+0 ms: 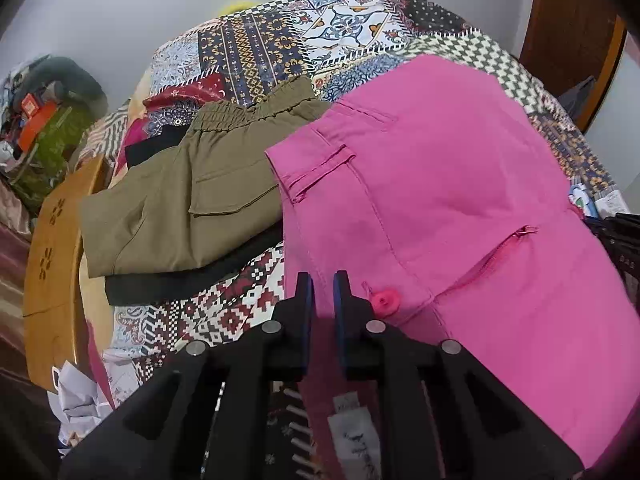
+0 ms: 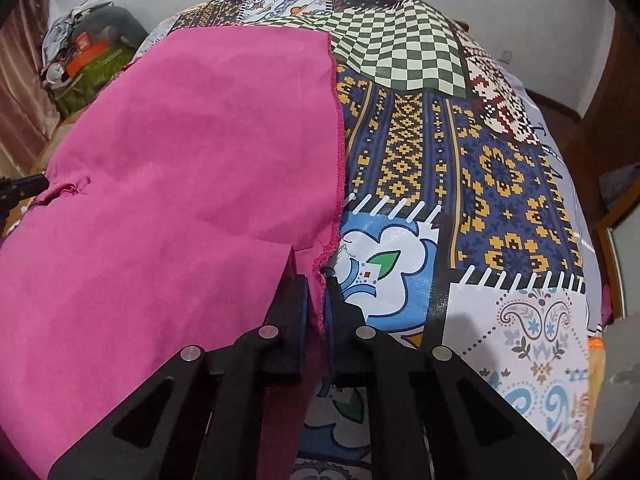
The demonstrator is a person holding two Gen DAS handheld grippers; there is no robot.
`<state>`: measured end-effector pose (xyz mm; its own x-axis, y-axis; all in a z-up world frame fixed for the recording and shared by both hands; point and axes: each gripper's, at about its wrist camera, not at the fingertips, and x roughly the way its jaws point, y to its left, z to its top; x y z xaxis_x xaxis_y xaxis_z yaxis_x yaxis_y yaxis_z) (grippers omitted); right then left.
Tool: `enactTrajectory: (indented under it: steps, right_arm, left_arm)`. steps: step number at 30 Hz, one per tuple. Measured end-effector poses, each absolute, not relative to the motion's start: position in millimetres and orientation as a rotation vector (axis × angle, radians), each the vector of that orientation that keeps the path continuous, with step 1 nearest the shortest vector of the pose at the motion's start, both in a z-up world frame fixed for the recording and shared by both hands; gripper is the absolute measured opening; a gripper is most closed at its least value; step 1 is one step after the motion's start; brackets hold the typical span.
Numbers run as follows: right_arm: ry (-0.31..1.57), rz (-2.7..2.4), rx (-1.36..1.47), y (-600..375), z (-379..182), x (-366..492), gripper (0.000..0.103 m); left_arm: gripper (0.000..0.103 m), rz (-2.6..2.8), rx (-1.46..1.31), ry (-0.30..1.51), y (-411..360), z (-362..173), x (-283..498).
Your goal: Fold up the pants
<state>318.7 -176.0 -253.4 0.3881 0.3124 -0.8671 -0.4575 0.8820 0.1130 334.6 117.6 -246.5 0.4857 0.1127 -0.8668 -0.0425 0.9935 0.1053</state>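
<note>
While your left gripper point(image 1: 323, 280) pinches the waistband edge of the bright pink cotton pants point(image 1: 460, 208), its two blue-padded fingers sit nearly closed with pink cloth running down between them, just beside the round pink button point(image 1: 385, 301). Your right gripper point(image 2: 318, 280) is likewise clamped on the pants, on the stitched hem edge of a leg, which passes between its fingers and hangs below them.

You can see the pants spread across the patchwork-print bedsheet point(image 2: 480, 184), which is covered in checks, blue-and-yellow geometric panels and floral motifs. From the left wrist view, the waist end faces you with a belt loop, a pocket welt and an open pink zipper point(image 1: 500, 254) showing. From the right wrist view, the plain pink leg fabric fills the left half, with its frayed-looking hem running down towards your fingers.

Just left of the pink pants lie folded olive-green cargo pants with an elastic waistband point(image 1: 180, 204), resting on top of a dark folded garment point(image 1: 180, 284). Beyond the bed's left side you have a wooden board with carved flower shapes point(image 1: 52, 248) and a cluttered heap of bags against the wall point(image 1: 44, 104).
</note>
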Motion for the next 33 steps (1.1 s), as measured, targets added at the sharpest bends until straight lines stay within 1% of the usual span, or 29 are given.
enactTrajectory:
  steps: [2, 4, 6, 7, 8, 9, 10, 11, 13, 14, 15, 17, 18, 21, 24, 29, 33]
  right_arm:
    - [1.084, 0.49, -0.17, -180.8, -247.3, 318.6, 0.01]
    - [1.1, 0.481, -0.183, -189.9, -240.9, 312.6, 0.01]
    - [1.093, 0.464, -0.192, -195.3, -231.7, 309.9, 0.017]
    - [1.078, 0.454, -0.195, -198.7, -224.2, 308.3, 0.027]
    - [1.065, 0.45, -0.194, -201.8, -219.8, 306.9, 0.036]
    - [1.045, 0.445, -0.19, -203.5, -212.8, 305.9, 0.04]
    - [1.017, 0.447, -0.182, -205.4, -202.5, 305.5, 0.043]
    - [1.001, 0.451, -0.176, -205.1, -196.3, 304.6, 0.044]
    - [0.964, 0.458, -0.165, -204.6, -180.6, 306.6, 0.045]
    - [0.941, 0.461, -0.16, -203.8, -172.2, 310.0, 0.05]
    - [0.918, 0.462, -0.156, -202.8, -164.8, 313.9, 0.053]
    - [0.873, 0.465, -0.143, -197.6, -154.1, 318.5, 0.063]
    - [0.851, 0.468, -0.135, -193.2, -149.7, 321.8, 0.064]
    - [0.821, 0.476, -0.118, -178.3, -146.2, 337.2, 0.065]
    - [0.826, 0.483, -0.147, -162.4, -153.6, 356.9, 0.069]
    - [0.869, 0.468, -0.174, -142.1, -172.3, 396.3, 0.069]
    - [0.869, 0.482, -0.166, -130.8, -182.9, 422.2, 0.069]
  left_arm:
    - [0.013, 0.096, 0.068, 1.052, 123.3, -238.0, 329.8]
    - [0.016, 0.114, 0.077, 1.026, 130.6, -227.4, 324.5]
    - [0.029, 0.135, 0.064, 1.003, 141.1, -216.8, 321.5]
    - [0.033, 0.149, 0.061, 0.989, 145.5, -212.0, 320.9]
    - [0.04, 0.166, 0.07, 0.97, 149.4, -207.1, 320.9]
    - [0.048, 0.183, 0.083, 0.95, 152.6, -202.3, 321.8]
    - [0.052, 0.195, 0.092, 0.934, 155.1, -198.4, 322.7]
    - [0.056, 0.202, 0.094, 0.922, 157.9, -194.5, 324.6]
    - [0.059, 0.201, 0.078, 0.916, 165.0, -190.8, 330.7]
    - [0.061, 0.2, 0.067, 0.915, 167.7, -190.0, 335.4]
    - [0.062, 0.199, 0.057, 0.915, 170.1, -189.9, 339.5]
    - [0.062, 0.196, 0.034, 0.917, 173.7, -190.9, 353.0]
    - [0.062, 0.193, 0.026, 0.918, 174.0, -192.9, 358.4]
    - [0.062, 0.169, -0.01, 0.942, 173.4, -201.5, 380.8]
    - [0.062, 0.159, -0.052, 1.004, 172.6, -219.2, 404.0]
    - [0.062, 0.135, -0.123, 1.077, 176.6, -248.6, 433.2]
    - [0.062, 0.09, -0.156, 1.126, 175.2, -269.5, 445.5]
